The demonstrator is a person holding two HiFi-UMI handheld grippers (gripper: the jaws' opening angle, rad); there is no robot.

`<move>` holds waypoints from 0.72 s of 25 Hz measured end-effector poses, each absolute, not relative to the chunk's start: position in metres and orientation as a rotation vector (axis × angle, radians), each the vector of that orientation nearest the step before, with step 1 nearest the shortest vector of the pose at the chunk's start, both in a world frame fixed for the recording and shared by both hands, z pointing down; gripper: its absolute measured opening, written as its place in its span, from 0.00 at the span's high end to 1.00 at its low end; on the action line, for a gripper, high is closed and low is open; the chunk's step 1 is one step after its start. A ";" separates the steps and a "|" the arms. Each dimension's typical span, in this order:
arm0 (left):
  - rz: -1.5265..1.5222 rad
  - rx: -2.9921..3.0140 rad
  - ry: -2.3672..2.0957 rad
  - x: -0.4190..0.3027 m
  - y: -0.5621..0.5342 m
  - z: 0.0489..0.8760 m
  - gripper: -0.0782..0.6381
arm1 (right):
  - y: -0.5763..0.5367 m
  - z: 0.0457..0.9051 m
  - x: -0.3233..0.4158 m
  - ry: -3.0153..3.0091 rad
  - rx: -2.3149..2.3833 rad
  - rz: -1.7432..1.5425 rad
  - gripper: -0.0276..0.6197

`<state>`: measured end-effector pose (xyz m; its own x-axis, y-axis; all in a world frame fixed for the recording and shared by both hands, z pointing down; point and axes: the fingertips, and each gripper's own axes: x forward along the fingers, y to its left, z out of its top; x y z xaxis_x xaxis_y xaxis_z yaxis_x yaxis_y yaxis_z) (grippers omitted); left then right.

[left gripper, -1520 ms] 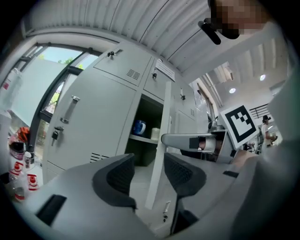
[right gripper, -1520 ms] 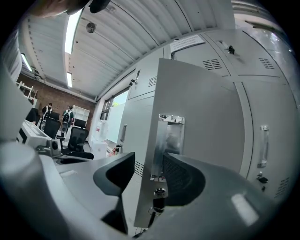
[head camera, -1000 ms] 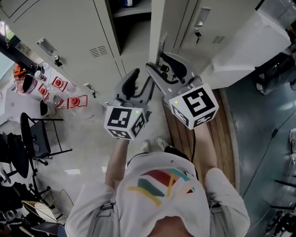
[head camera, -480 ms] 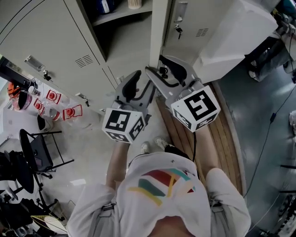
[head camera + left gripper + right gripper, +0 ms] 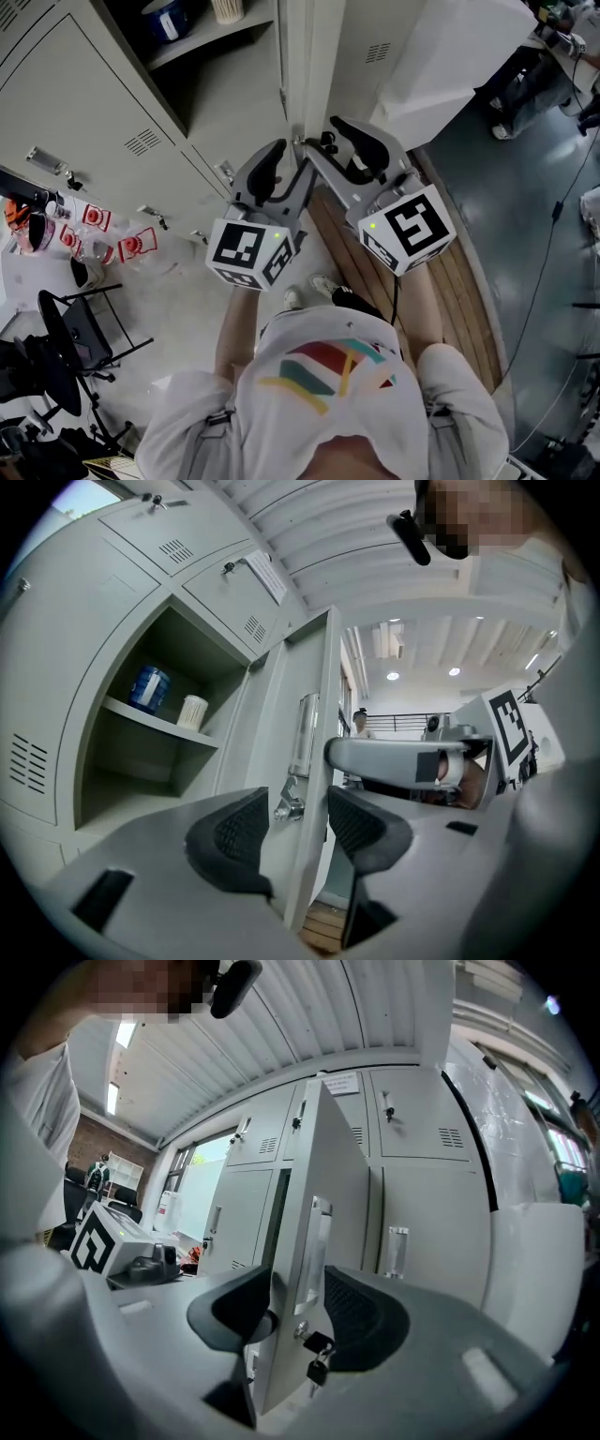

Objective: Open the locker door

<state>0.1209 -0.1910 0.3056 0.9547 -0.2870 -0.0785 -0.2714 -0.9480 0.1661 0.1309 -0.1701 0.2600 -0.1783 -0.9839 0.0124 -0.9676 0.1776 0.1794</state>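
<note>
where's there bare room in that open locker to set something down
The compartment floor under the shelf looks bare, as far as it shows. The shelf above is the crowded part: a blue jar and a white cup stand side by side.

Brown wooden floor slats (image 5: 464, 281) lie beneath the right gripper (image 5: 334, 150), glossy grey floor (image 5: 539, 187) to its right, white ribbed ceiling (image 5: 281, 1035) above.

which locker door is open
The door gripped in the right tongs, swung out edge-on from the shelf compartment; its neighbours sit flush and shut.
</note>
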 end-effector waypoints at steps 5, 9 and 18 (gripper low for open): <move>-0.134 2.967 -0.360 0.140 -0.183 0.305 0.63 | -0.139 0.275 0.162 -2.234 2.085 -0.116 0.69; -0.124 2.977 -0.316 0.157 -0.177 0.306 0.63 | -0.113 0.288 0.188 -2.186 2.237 -0.033 0.72; -0.096 2.997 -0.256 0.198 -0.165 0.306 0.63 | -0.079 0.301 0.223 -2.056 2.362 0.001 0.73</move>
